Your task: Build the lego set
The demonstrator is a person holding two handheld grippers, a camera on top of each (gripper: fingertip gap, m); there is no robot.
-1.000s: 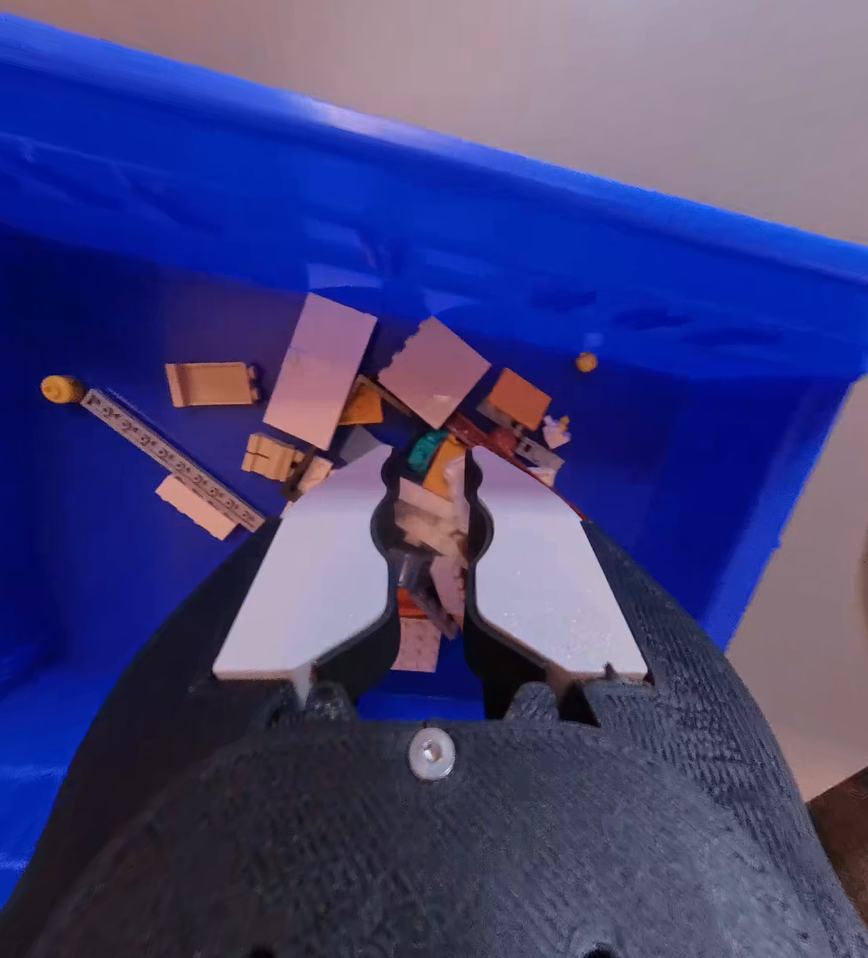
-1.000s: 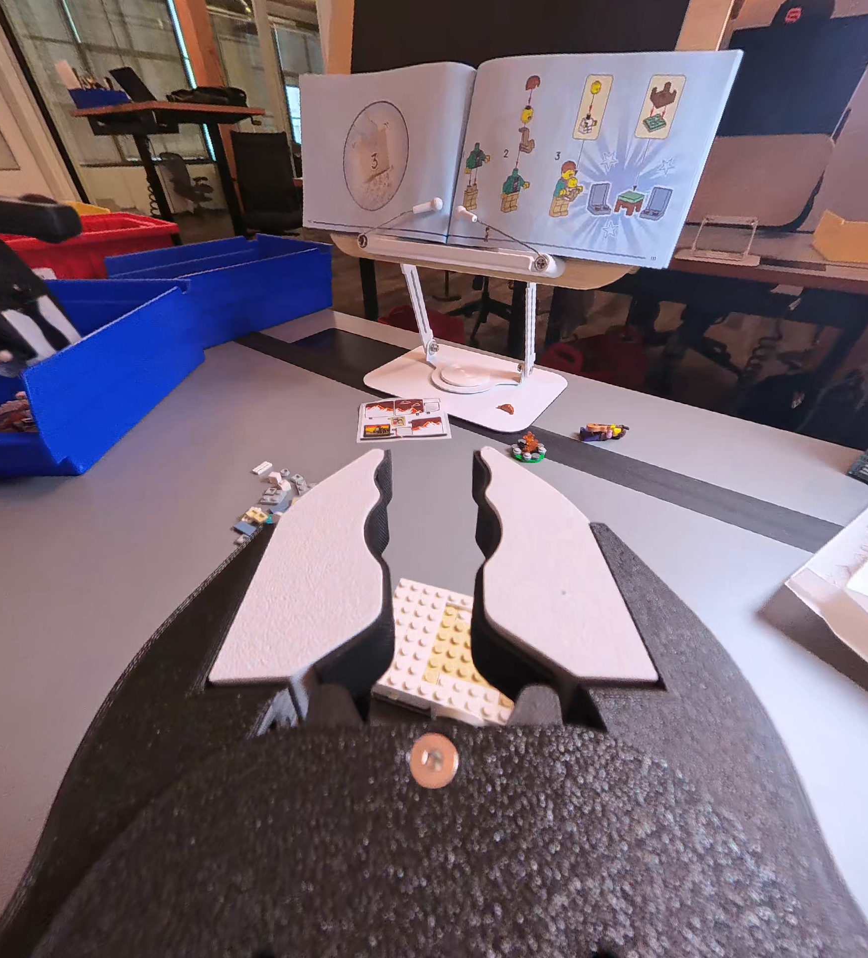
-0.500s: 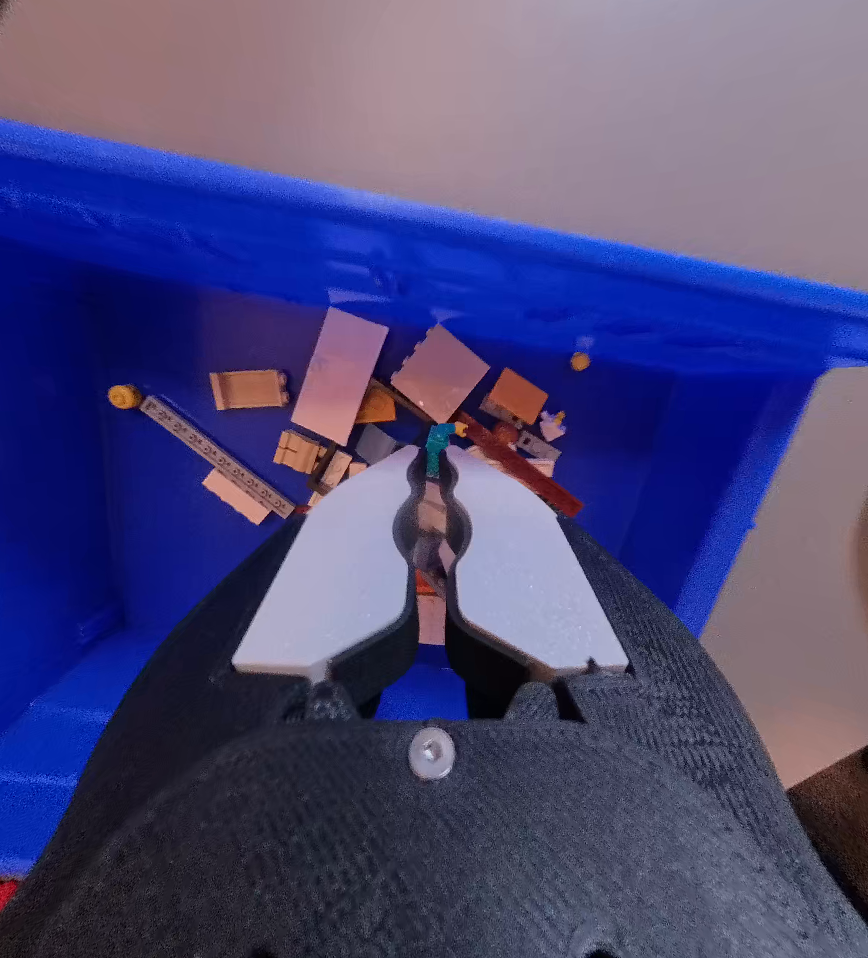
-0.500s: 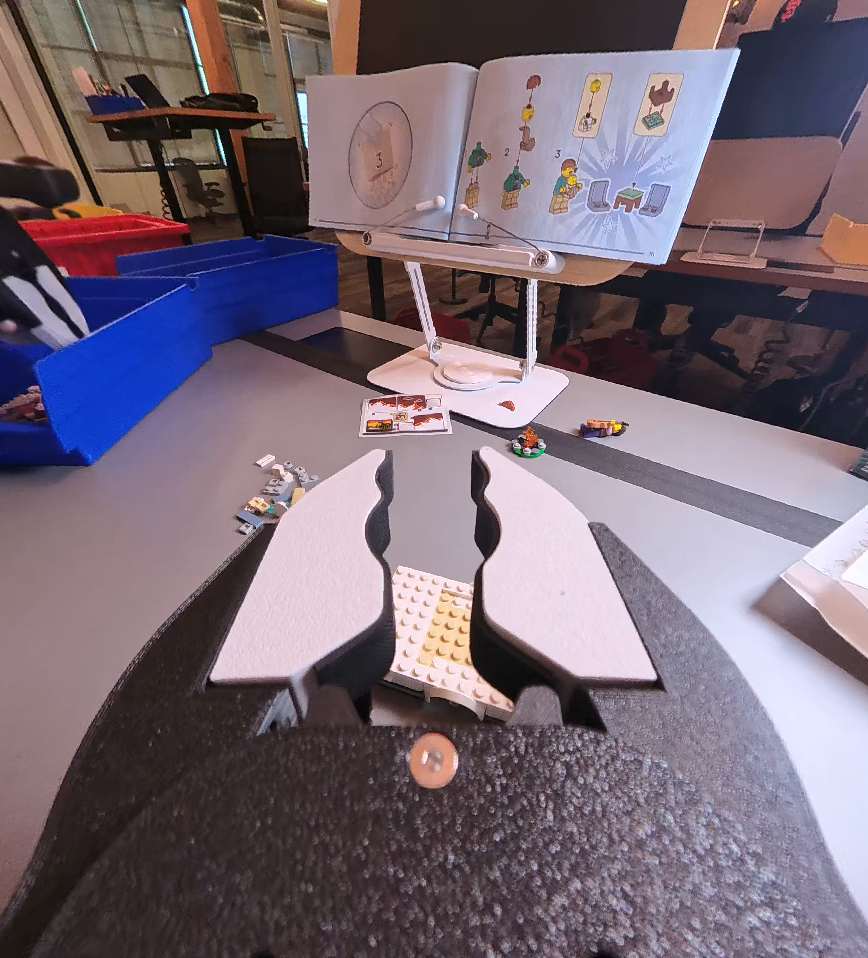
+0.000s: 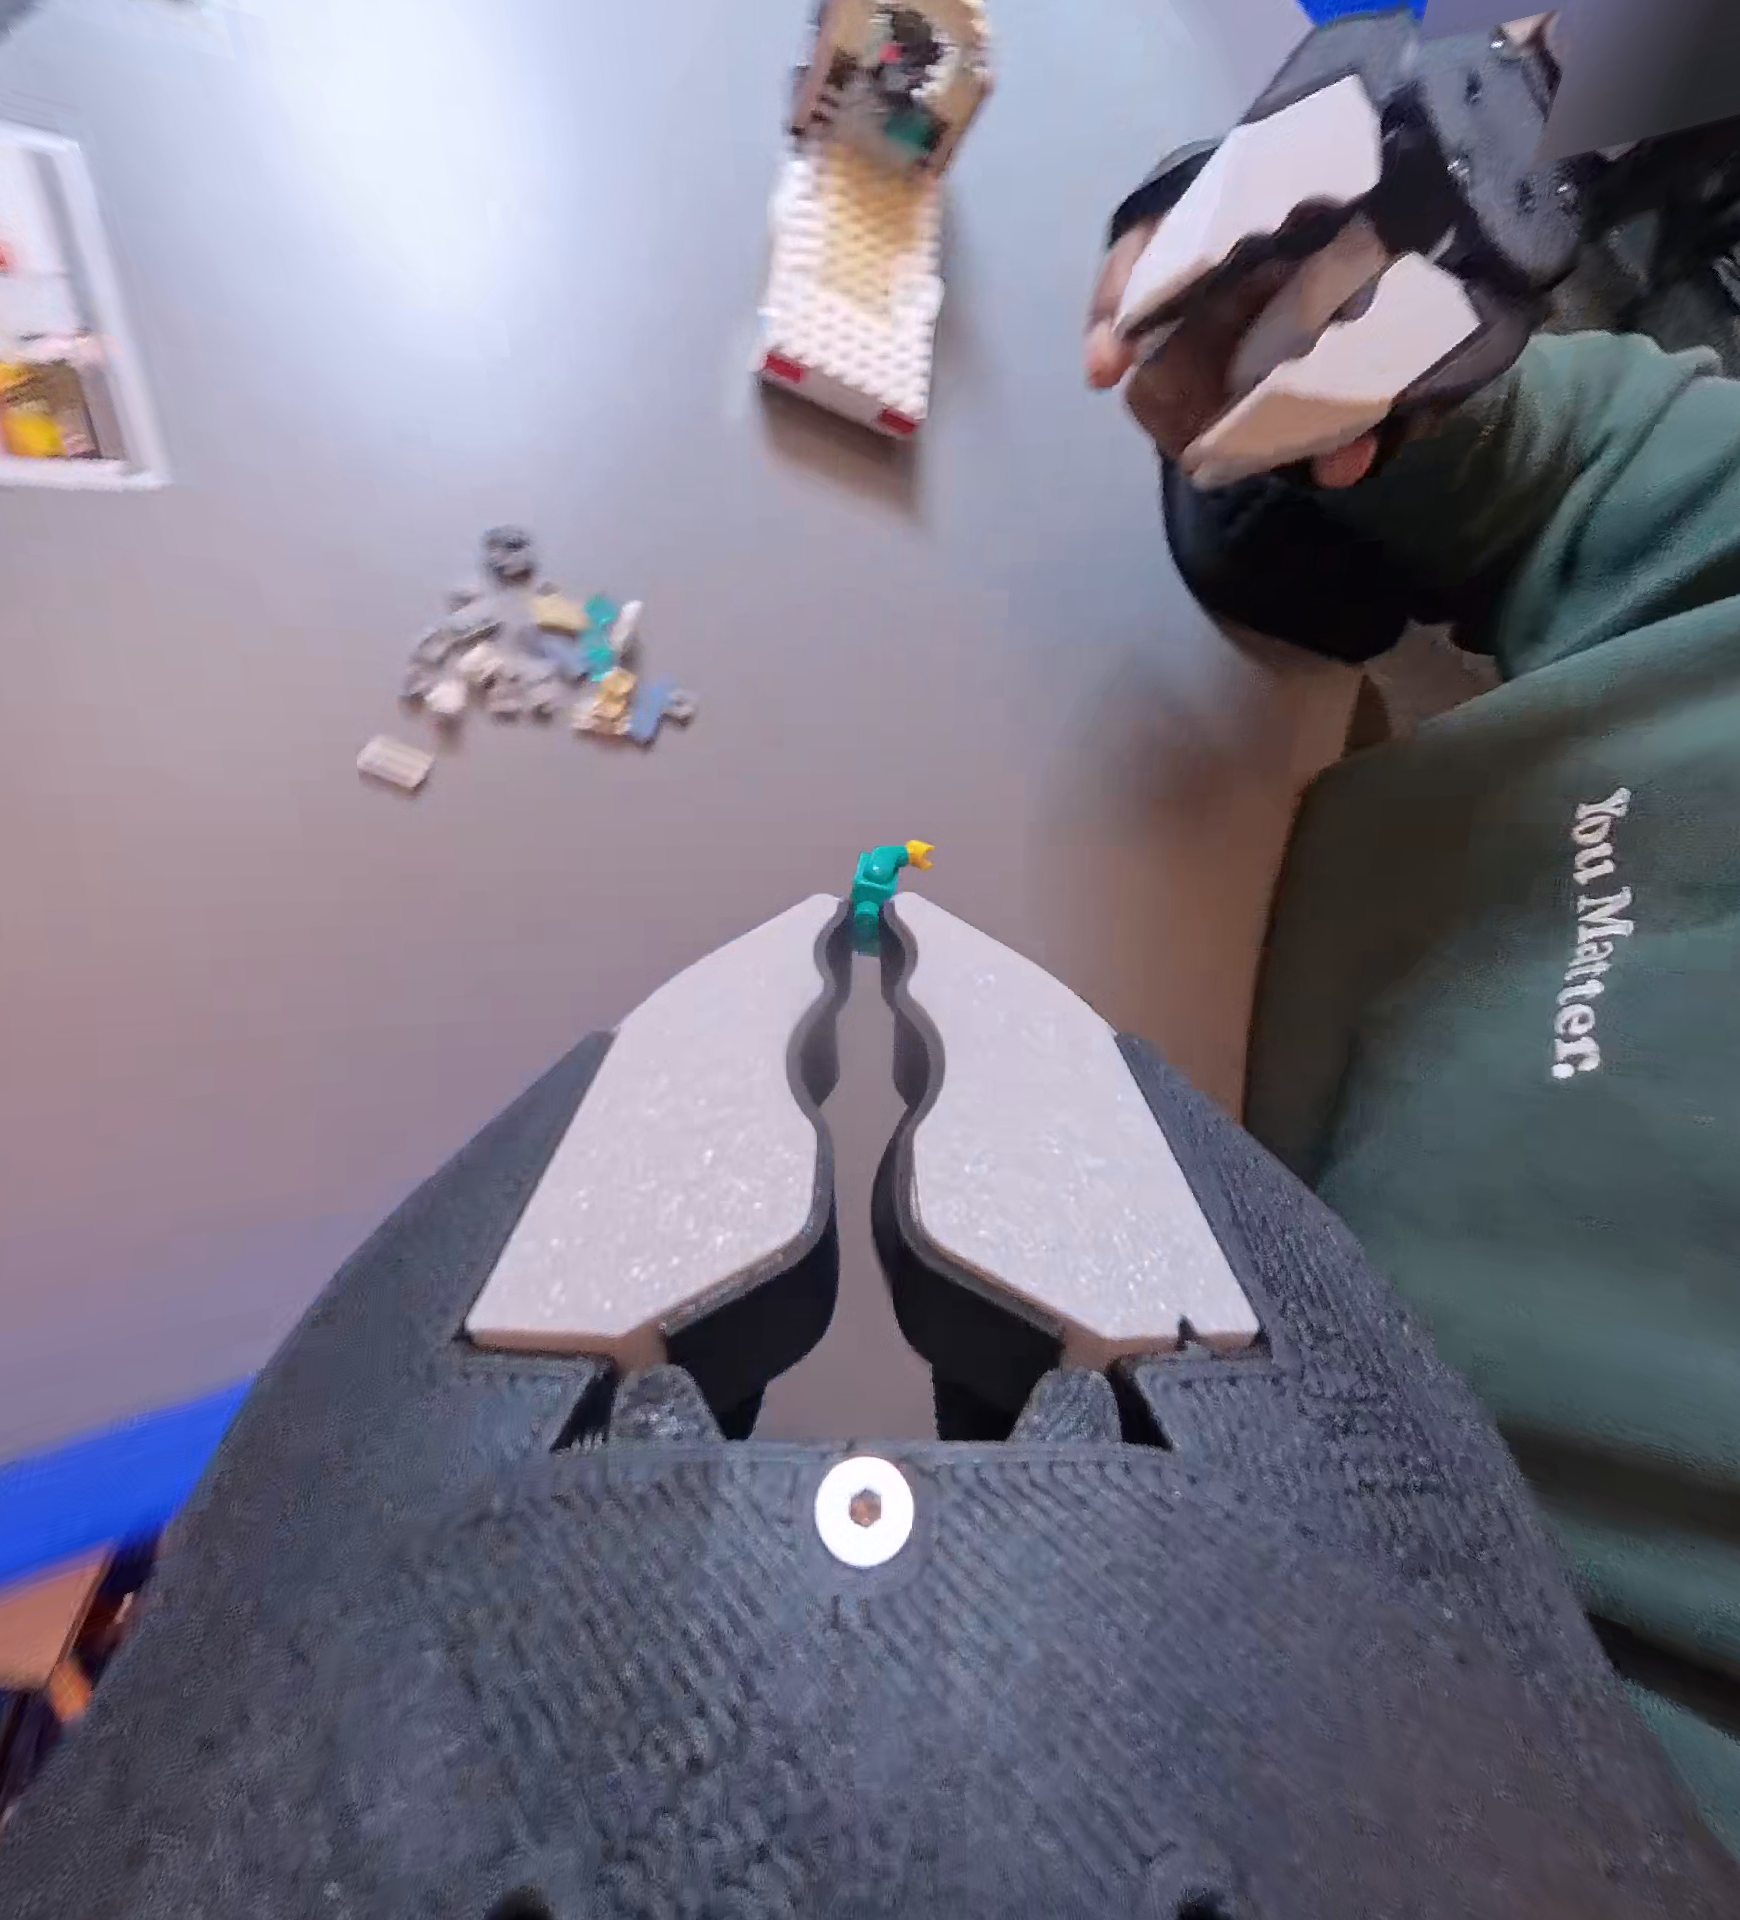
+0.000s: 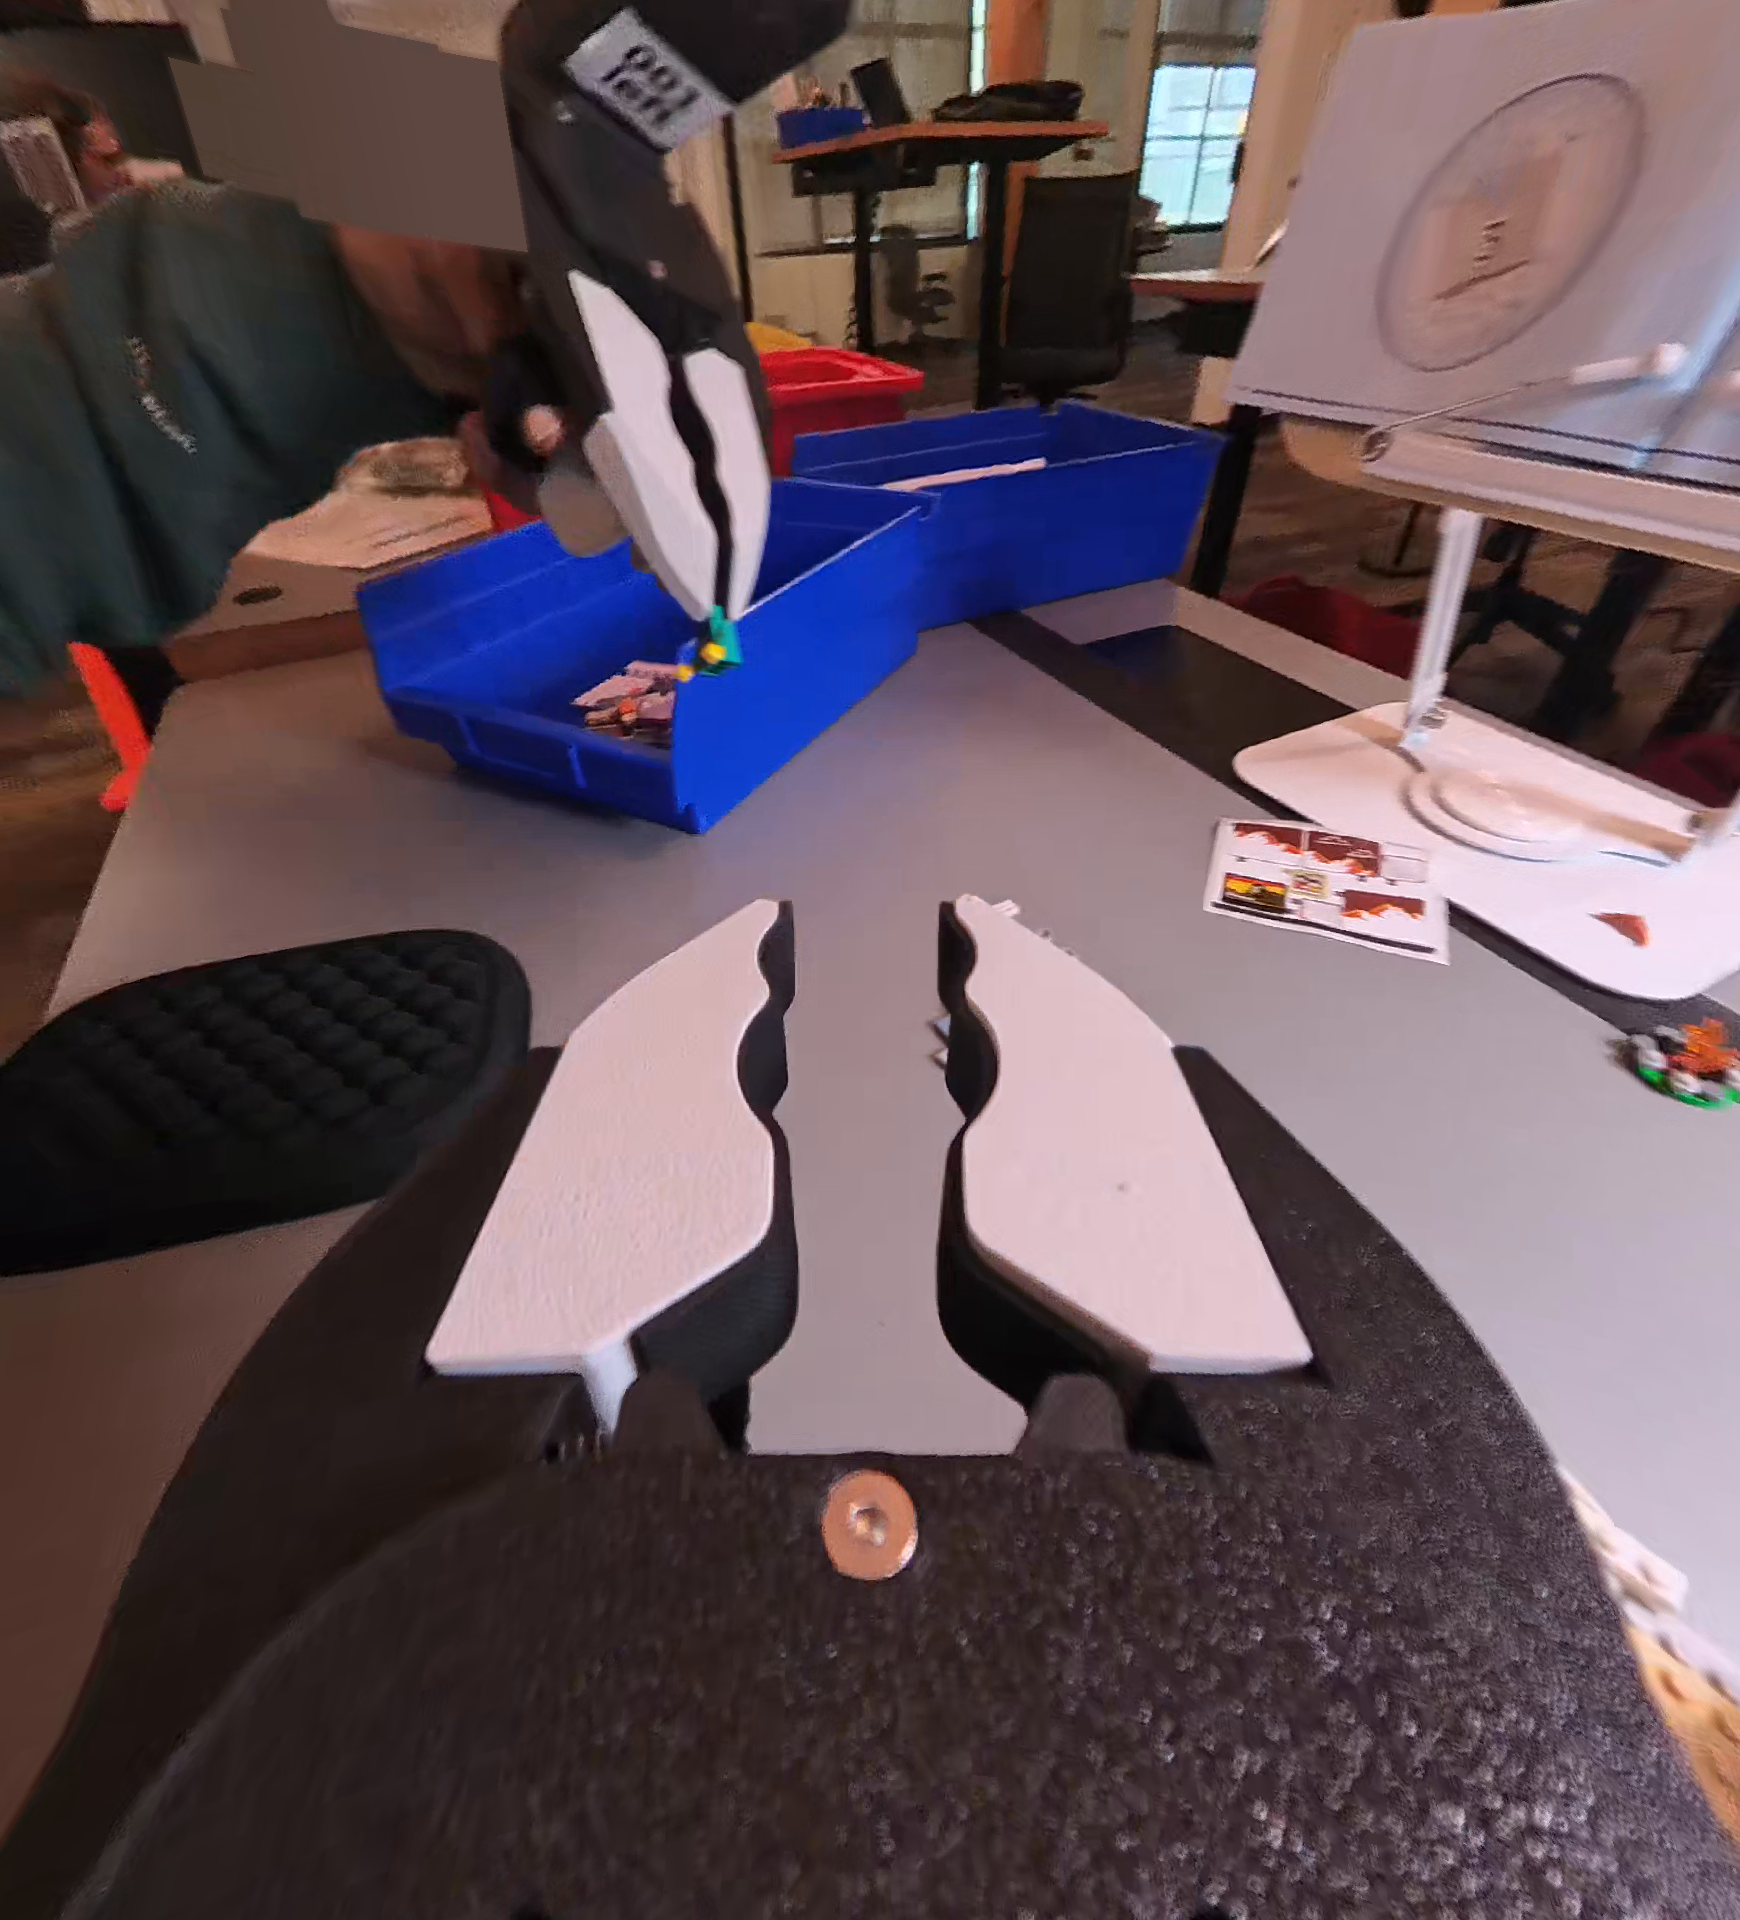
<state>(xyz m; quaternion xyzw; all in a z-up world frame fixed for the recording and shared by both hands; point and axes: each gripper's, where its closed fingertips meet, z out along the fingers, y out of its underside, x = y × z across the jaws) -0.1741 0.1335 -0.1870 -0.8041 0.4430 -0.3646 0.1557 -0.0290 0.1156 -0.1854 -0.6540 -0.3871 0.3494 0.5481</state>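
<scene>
My left gripper (image 5: 866, 914) is shut on a small teal minifigure torso with a yellow hand (image 5: 876, 883), which sticks out past the fingertips, above the grey table (image 5: 222, 935). In the right wrist view it (image 6: 722, 611) hangs over the blue bin (image 6: 793, 665) with the teal piece (image 6: 718, 642) at its tip. My right gripper (image 6: 866, 914) is open and empty, low over the table; in the left wrist view it (image 5: 1152, 390) is at the upper right. The white and tan Lego build (image 5: 861, 281) lies on the table beyond the left gripper.
A pile of small loose pieces (image 5: 544, 655) and a sticker sheet (image 6: 1323, 883) lie on the table. The instruction book on a white stand (image 6: 1531, 260), a small campfire build (image 6: 1692, 1070) and a black pad (image 6: 211, 1081) are also here. A person's green sweatshirt (image 5: 1572, 1039) is to the right. Across from one pair of fingers to the other is roughly 15 cm. My left tips are about 35 cm from the small campfire build (image 6: 1692, 1070), my right tips only 30 cm.
My left gripper closed on the teal piece in the blue bin, lifted it out and swung over the table. My right gripper turned left, away from the white build.
</scene>
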